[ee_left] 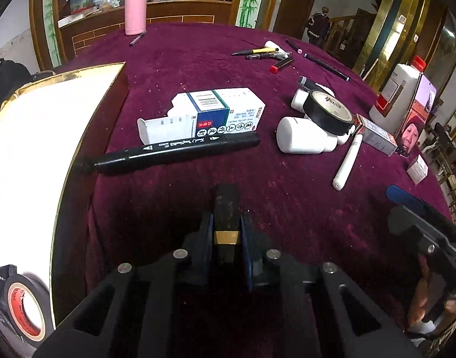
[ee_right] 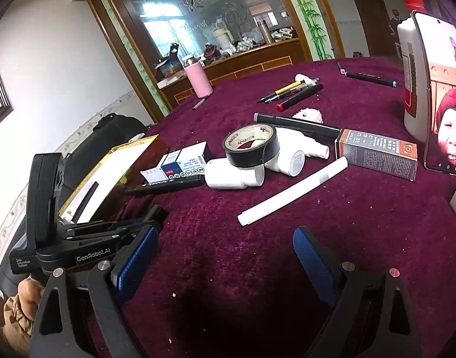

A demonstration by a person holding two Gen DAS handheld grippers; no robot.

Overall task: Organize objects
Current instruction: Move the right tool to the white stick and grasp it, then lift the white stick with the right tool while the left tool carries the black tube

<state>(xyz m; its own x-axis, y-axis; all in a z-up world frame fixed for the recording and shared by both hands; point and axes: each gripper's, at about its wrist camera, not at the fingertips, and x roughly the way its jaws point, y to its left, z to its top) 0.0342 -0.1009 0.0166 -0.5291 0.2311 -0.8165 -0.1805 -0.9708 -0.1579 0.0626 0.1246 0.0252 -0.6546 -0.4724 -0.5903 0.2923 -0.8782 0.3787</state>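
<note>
The left gripper (ee_left: pixel 226 208) has its fingers clamped together on a slim black stick with a gold band (ee_left: pixel 226 219), low over the maroon tablecloth (ee_left: pixel 287 203). The right gripper (ee_right: pixel 225 256) hangs with fingers wide apart, holding nothing. Beyond lie a black marker (ee_left: pixel 174 152), a medicine box (ee_left: pixel 210 116), a white pen (ee_right: pixel 293 191) and black tape (ee_right: pixel 251 144) resting on white bottles (ee_right: pixel 233 174). The gold-edged box (ee_left: pixel 28 137) sits just beside the marker.

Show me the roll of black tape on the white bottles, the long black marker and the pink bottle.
Roll of black tape (ee_right: pixel 259 151), right wrist view, on its outer side wall.
Long black marker (ee_left: pixel 180 151), left wrist view, mid barrel.
Pink bottle (ee_left: pixel 135 13), left wrist view, middle of its body.
</note>
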